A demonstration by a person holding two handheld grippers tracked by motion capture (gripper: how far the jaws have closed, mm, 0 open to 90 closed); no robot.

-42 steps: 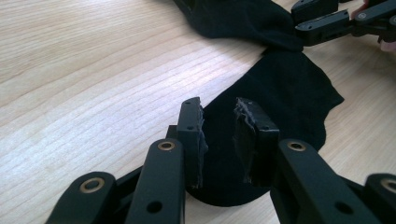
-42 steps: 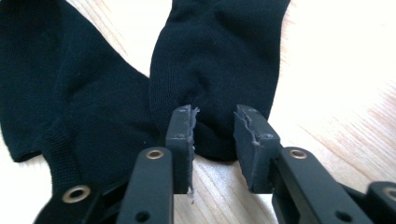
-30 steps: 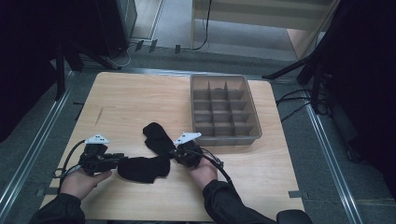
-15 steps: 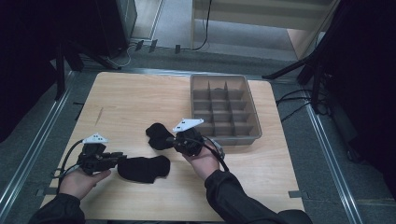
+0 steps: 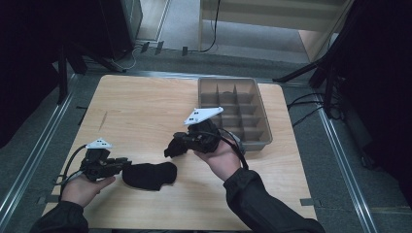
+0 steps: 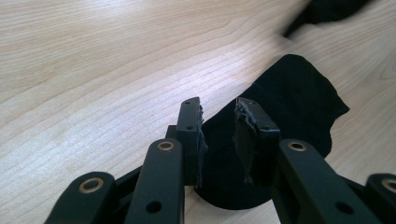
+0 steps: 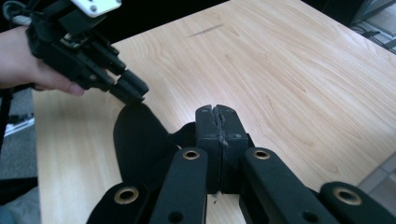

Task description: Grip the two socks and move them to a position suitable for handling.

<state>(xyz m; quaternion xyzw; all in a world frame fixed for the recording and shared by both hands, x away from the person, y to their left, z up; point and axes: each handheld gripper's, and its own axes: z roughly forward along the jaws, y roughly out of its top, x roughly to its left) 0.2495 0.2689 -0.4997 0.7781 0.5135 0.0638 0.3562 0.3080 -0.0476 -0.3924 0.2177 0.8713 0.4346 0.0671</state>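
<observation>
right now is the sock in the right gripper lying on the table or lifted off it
Lifted. In the high view the right gripper holds one black sock above the table; the other sock lies flat by the left gripper.

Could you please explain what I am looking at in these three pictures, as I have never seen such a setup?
There is no robot here: a person holds a hand-operated two-jaw gripper in each hand. The high view looks down on the wooden table from above the person's side. The other two pictures come from small cameras riding on the grippers, each looking along its own black jaws.

On the table stands a grey divided tray, its compartments apparently empty. A black sock lies flat near the left gripper, whose jaws stand apart at the sock's edge without pinching it. The right gripper has its jaws shut on a second black sock, which hangs from it above the table.
</observation>
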